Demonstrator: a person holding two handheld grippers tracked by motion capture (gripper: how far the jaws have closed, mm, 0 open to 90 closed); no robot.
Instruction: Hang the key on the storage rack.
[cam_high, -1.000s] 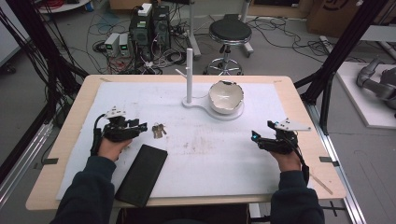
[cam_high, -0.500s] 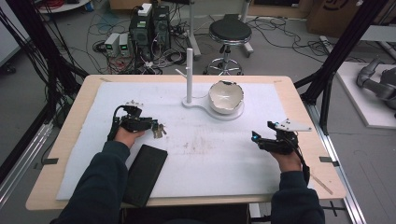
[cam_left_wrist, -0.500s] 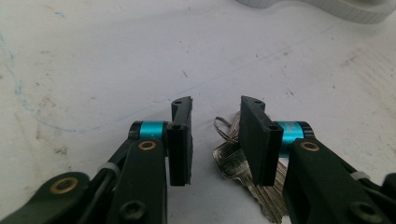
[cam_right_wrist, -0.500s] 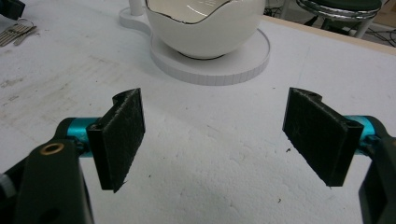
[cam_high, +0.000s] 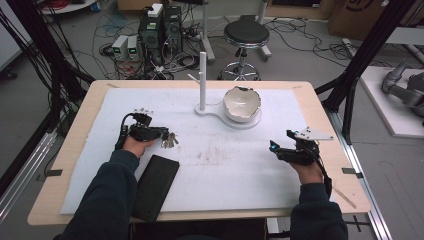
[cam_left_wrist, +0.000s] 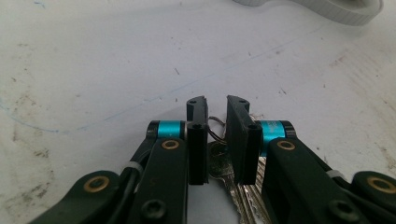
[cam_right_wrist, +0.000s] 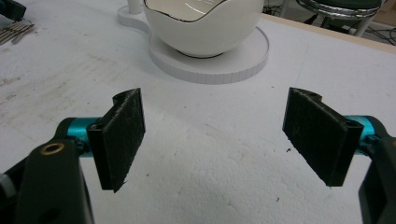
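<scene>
A bunch of silver keys (cam_high: 170, 141) lies on the white mat left of centre. My left gripper (cam_high: 162, 134) is down on it. In the left gripper view the jaws (cam_left_wrist: 216, 107) stand almost together with the key ring (cam_left_wrist: 215, 132) caught between them, and the key blades (cam_left_wrist: 238, 196) run back under the right jaw. My right gripper (cam_high: 274, 147) rests at the right of the mat. Its pads (cam_right_wrist: 123, 133) are wide apart with only bare mat between them. It faces the white bowl (cam_right_wrist: 201, 21).
A white bowl (cam_high: 241, 102) sits on a round white base (cam_high: 250, 121) joined to an upright white post (cam_high: 202, 75) at the back centre. A flat black case (cam_high: 152, 186) lies by the front edge under my left forearm. The keys (cam_right_wrist: 16, 30) lie far left in the right gripper view.
My left hand has moved right and forward from the mat's left side to the keys, and its jaws have come together on the ring. The right gripper has stayed still.
</scene>
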